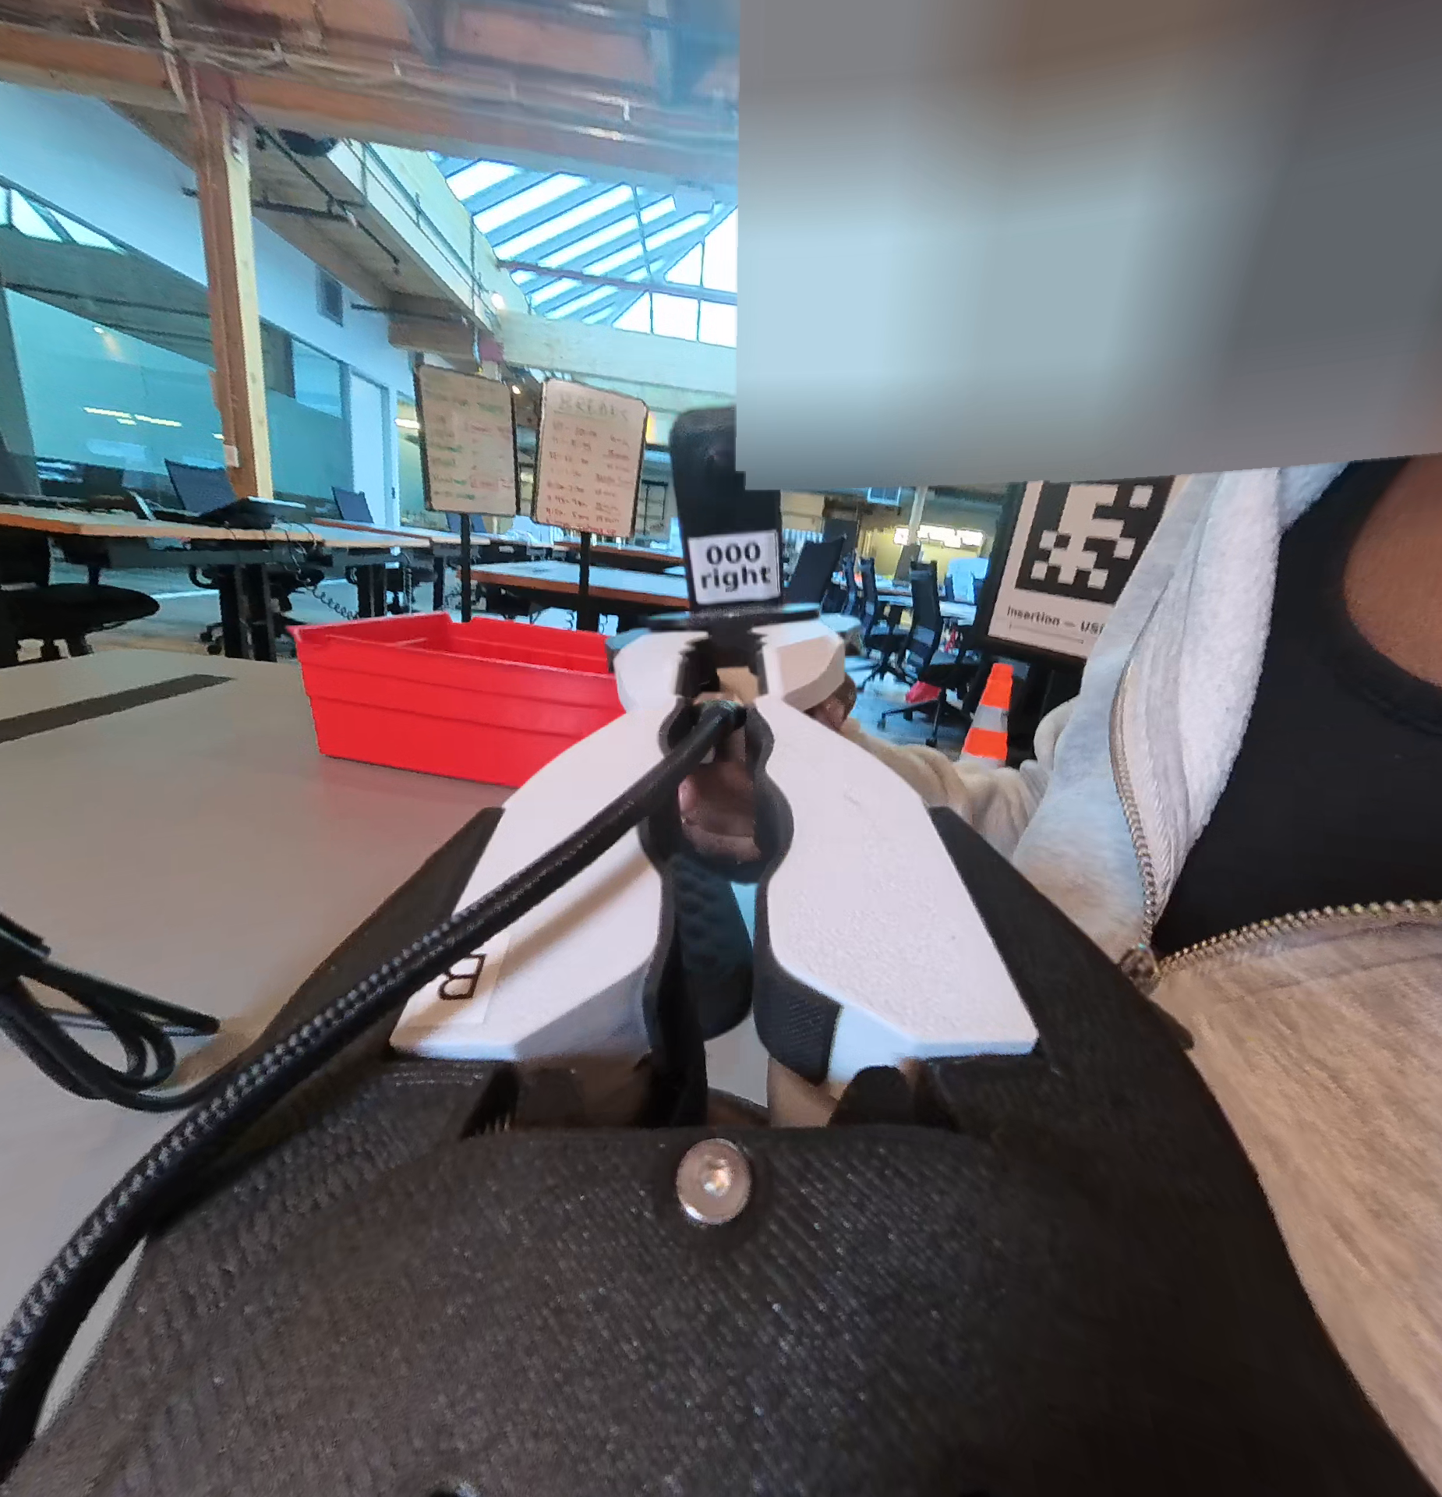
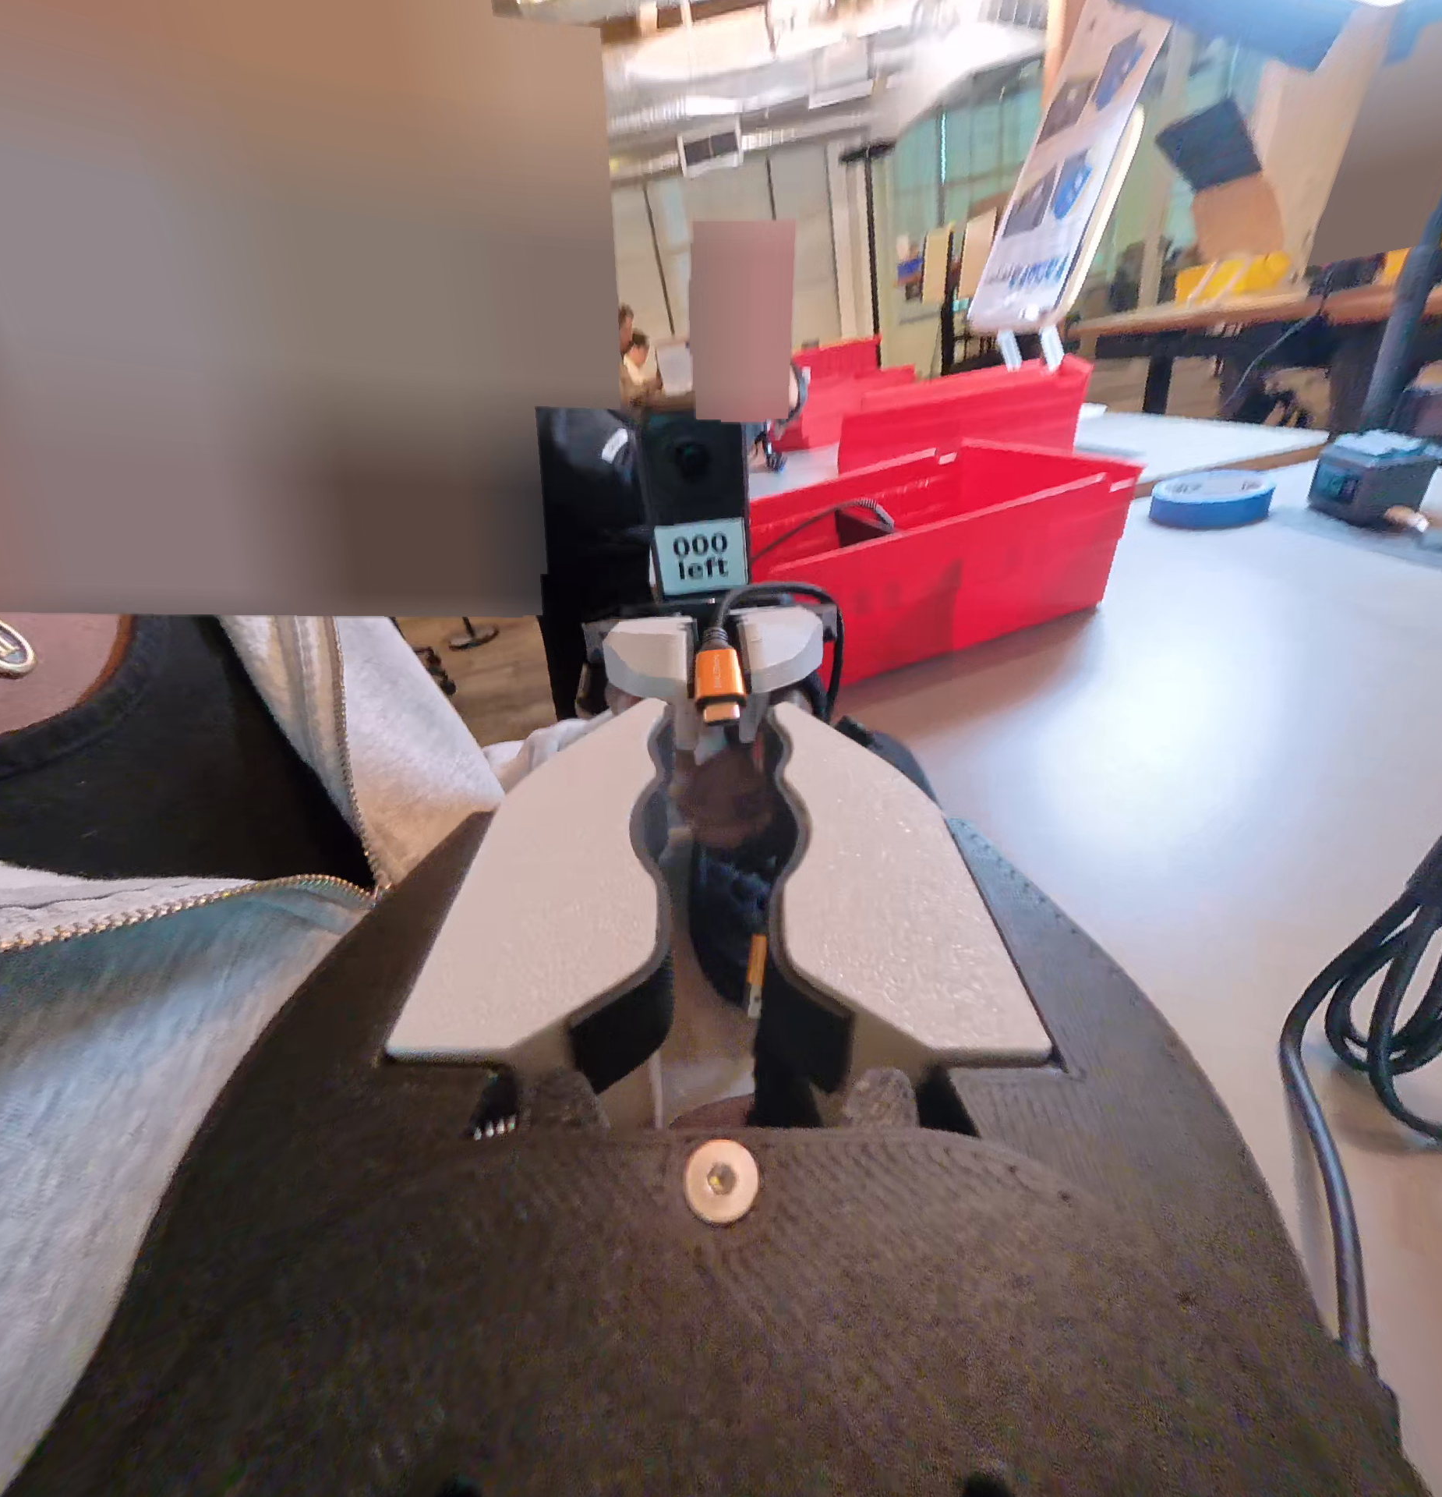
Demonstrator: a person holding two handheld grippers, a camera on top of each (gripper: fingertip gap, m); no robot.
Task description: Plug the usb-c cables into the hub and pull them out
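My two grippers face each other tip to tip above the grey table's (image 2: pixel 1187 769) near edge. My left gripper (image 1: pixel 722 729) is shut on an orange USB-C plug (image 2: pixel 718 680). Its black braided cable (image 1: pixel 459 915) runs off to the lower left. In the right wrist view the left gripper (image 2: pixel 714 660) holds the plug pointing at my right gripper (image 2: pixel 718 725). My right gripper (image 1: pixel 726 660) is shut on a small black piece, apparently the hub (image 1: pixel 722 648), mostly hidden. The plug tip is right at it. A second orange plug (image 2: pixel 754 972) shows below through the finger gap.
A red bin (image 1: pixel 450 705) stands on the table behind; several red bins (image 2: pixel 985 535) are in the right wrist view. A blue tape roll (image 2: pixel 1212 498), a black box (image 2: pixel 1378 482) and coiled black cables (image 2: pixel 1398 996) lie at the right. The person's torso in a grey hoodie (image 1: pixel 1309 1093) is close. My left and right fingertips are right by each other.
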